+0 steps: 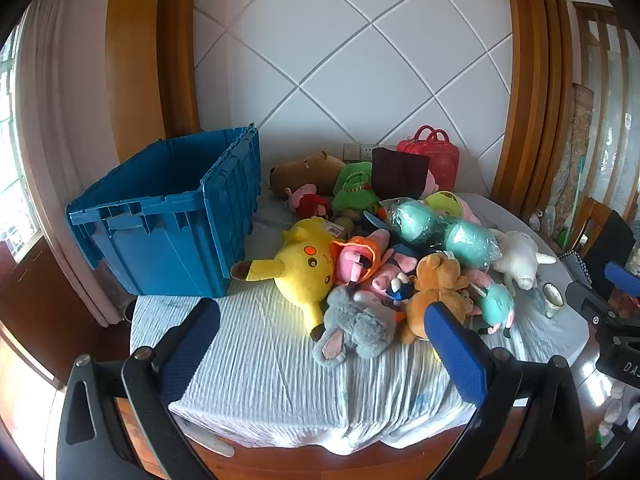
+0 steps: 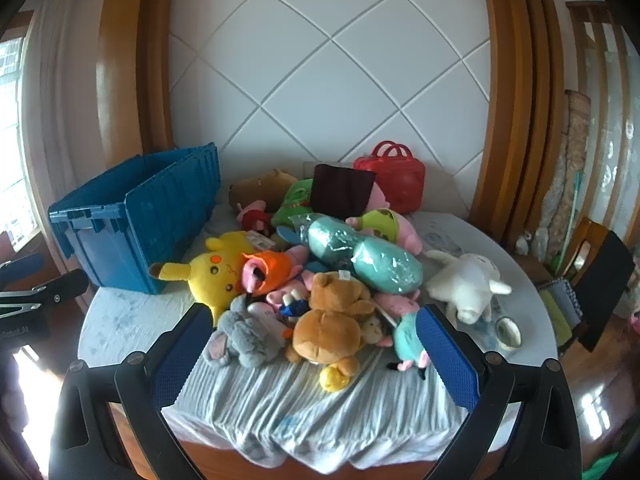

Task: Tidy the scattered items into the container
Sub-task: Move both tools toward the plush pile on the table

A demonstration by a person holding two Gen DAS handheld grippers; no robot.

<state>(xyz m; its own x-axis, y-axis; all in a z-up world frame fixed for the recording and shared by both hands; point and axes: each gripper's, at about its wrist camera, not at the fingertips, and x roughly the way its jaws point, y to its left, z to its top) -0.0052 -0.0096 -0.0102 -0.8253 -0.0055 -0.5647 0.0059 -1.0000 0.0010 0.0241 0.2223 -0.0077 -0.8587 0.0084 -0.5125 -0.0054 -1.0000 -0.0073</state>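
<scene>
Left wrist: blue ribbed crate (image 1: 168, 216) open-topped, plush toys (image 1: 400, 256) heaped beside.

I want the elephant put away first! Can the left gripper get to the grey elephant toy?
Probably yes. The left gripper is open and empty, and the grey elephant lies at the near edge of the toy pile, uncovered, with only bare cloth in front of it.

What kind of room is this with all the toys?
Probably a room in someone's home, maybe a dining room. A round table with a cloth holds a pile of soft toys, a wooden chair stands beside it, and a curtain hangs by the window.
</scene>
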